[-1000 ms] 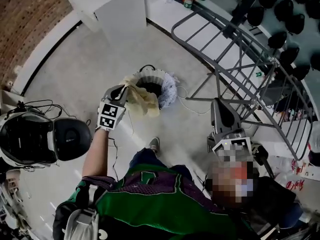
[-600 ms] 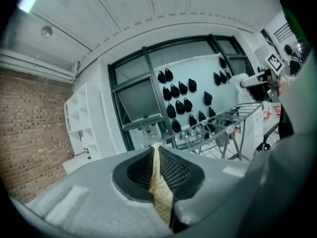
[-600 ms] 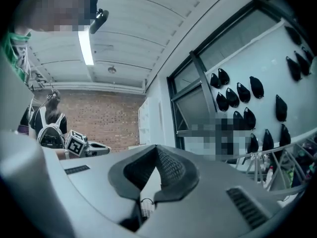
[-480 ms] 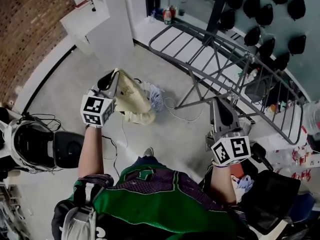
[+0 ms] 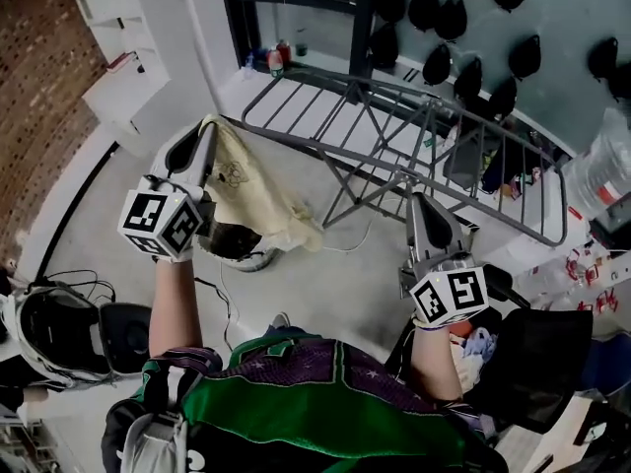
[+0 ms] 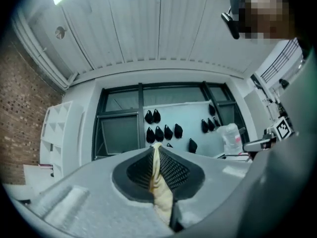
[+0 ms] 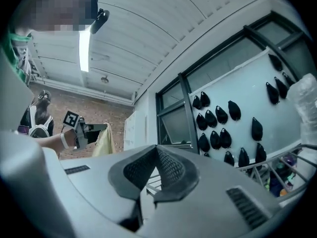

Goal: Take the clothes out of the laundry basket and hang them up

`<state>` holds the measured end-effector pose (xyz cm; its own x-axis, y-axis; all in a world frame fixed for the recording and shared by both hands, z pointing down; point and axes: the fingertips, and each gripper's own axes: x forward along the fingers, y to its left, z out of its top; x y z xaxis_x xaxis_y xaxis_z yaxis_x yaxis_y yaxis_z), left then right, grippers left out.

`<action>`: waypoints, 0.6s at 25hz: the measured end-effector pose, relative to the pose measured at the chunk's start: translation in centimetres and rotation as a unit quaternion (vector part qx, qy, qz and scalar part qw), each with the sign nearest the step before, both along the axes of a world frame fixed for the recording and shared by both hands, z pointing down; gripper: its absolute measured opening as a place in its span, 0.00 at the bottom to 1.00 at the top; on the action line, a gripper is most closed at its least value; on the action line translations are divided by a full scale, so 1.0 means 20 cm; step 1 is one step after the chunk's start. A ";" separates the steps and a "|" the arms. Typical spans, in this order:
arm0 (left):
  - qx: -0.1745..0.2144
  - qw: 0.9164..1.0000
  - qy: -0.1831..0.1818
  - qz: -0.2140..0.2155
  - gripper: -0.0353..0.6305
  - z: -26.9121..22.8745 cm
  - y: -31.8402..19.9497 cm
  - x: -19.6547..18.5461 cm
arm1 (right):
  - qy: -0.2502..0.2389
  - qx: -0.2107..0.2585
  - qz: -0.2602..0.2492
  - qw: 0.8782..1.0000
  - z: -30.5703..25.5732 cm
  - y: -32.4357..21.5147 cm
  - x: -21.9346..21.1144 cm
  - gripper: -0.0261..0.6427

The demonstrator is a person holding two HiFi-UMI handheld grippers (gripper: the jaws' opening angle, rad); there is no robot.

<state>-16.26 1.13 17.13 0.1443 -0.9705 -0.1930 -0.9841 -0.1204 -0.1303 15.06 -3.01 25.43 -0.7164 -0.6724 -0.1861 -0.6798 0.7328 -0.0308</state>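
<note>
A pale yellow cloth [image 5: 251, 195] hangs from my left gripper [image 5: 205, 128], which is shut on its top edge and raised beside the left end of the grey metal drying rack [image 5: 394, 101]. In the left gripper view the cloth [image 6: 158, 182] is pinched between the meshed pads. Its lower part partly hides the laundry basket [image 5: 242, 249] on the floor below. My right gripper [image 5: 419, 203] is shut and holds nothing, in front of the rack's middle. The right gripper view shows its own tips [image 7: 157, 150] together, with the left gripper [image 7: 96, 128] and the cloth [image 7: 103, 144] at far left.
A black-and-white helmet-like device [image 5: 49, 328] with cables lies on the floor at left. A white shelf unit [image 5: 128, 92] stands at the back left, and bottles [image 5: 281, 59] sit by the wall. Dark pear-shaped objects [image 5: 463, 67] hang on the wall behind the rack. A black seat [image 5: 532, 368] is at right.
My left gripper has risen with the cloth, lifting it out of the basket to the level of the rack. The right gripper stays shut and has shifted slightly toward the rack.
</note>
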 end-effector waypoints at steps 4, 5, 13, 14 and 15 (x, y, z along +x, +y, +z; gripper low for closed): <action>0.016 0.999 0.006 0.046 0.10 -0.14 -0.23 0.14 | -0.005 -0.007 0.041 0.999 -0.03 -0.12 0.12 0.04; 0.018 0.998 0.006 0.056 0.10 -0.16 -0.28 0.20 | -0.006 -0.007 0.049 0.999 -0.03 -0.13 0.16 0.04; 0.028 0.993 0.008 0.112 0.10 -0.19 -0.26 0.78 | -0.016 0.001 0.090 0.996 0.00 0.05 0.69 0.04; 0.030 0.992 0.008 0.119 0.10 -0.19 -0.25 0.84 | -0.015 0.002 0.093 0.996 0.02 0.07 0.73 0.04; 0.032 0.992 0.006 0.124 0.10 -0.19 -0.25 0.90 | -0.015 0.002 0.095 0.995 0.03 0.09 0.78 0.04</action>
